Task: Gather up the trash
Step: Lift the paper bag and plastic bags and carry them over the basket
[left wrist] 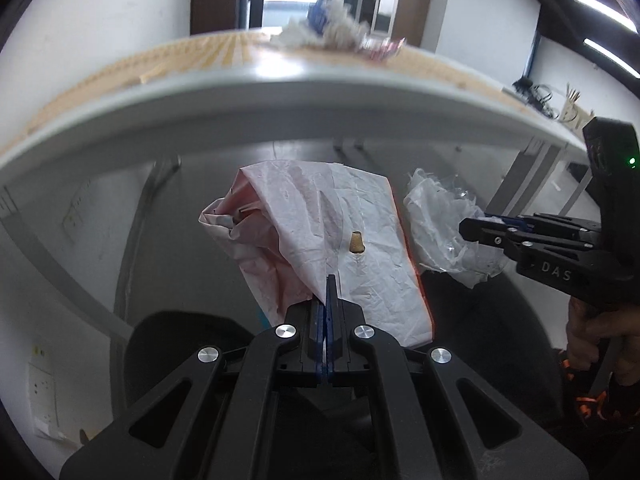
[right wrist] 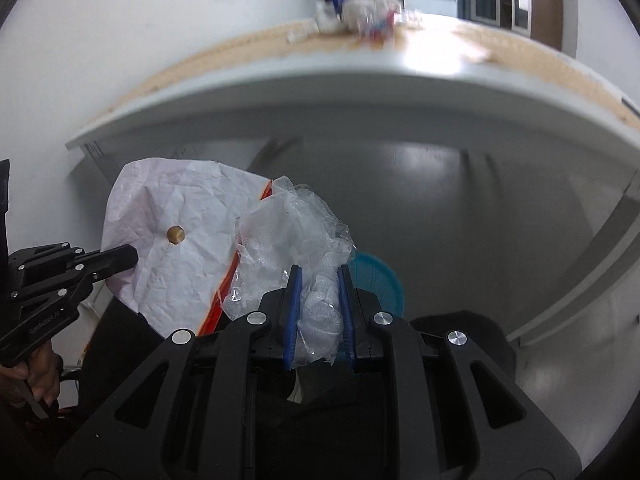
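My left gripper (left wrist: 330, 280) is shut on a crumpled white and pink paper wrapper (left wrist: 320, 232) with an orange edge and a small tan crumb on it, held in the air below the table edge. It also shows in the right wrist view (right wrist: 180, 248), with the left gripper (right wrist: 128, 258) at its left. My right gripper (right wrist: 318, 276) is shut on a crumpled clear plastic bag (right wrist: 296, 236), right of the paper. The plastic bag (left wrist: 440, 224) and right gripper (left wrist: 466, 230) show at right in the left wrist view.
A white-edged table (left wrist: 280, 96) with a tan top spans above; a pile of crumpled trash (left wrist: 332, 28) lies on it, also in the right wrist view (right wrist: 360, 12). A blue basin (right wrist: 380, 280) sits on the grey floor below. Dark chair shapes lie beneath the grippers.
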A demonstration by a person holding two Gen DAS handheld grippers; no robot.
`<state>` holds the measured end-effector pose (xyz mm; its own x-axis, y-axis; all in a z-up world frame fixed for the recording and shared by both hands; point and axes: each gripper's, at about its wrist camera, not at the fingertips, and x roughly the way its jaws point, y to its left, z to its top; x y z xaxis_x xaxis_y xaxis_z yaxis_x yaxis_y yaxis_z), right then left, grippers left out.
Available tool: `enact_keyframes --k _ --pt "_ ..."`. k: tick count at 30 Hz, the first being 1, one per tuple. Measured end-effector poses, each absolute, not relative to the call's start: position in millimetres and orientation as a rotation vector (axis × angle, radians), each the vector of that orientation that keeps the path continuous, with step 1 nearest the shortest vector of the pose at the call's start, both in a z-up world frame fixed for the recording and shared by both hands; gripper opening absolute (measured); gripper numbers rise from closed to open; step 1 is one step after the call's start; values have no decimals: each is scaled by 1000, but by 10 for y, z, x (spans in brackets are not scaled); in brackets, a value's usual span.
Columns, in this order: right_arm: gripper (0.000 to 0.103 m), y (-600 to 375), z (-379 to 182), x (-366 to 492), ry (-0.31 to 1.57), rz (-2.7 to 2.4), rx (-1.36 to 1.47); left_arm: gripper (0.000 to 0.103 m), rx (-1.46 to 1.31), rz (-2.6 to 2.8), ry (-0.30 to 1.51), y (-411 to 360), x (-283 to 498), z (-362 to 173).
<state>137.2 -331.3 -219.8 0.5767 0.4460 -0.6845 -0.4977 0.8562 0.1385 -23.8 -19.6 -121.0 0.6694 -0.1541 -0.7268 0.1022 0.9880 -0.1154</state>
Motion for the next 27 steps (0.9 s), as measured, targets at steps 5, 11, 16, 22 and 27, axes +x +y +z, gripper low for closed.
enact_keyframes --k 5,11,16,22,27 --pt "17 -3223 -2502 1628 858 538 -83 0 -65 -135 894 -200 31 -1529" --pt "17 -3080 -2912 2039 967 508 -88 0 -115 -138 1009 -104 458 -2008" --pt "17 -2977 -3294 2301 1067 478 -109 0 -156 -117 1088 -6 739 -2401" --pt "17 -2749 -3609 2620 1136 456 -125 0 -224 -106 1183 112 1093 -2736" --pt "17 -2588 -3973 2887 1217 427 -101 0 -241 -75 1268 146 1371 -3087"
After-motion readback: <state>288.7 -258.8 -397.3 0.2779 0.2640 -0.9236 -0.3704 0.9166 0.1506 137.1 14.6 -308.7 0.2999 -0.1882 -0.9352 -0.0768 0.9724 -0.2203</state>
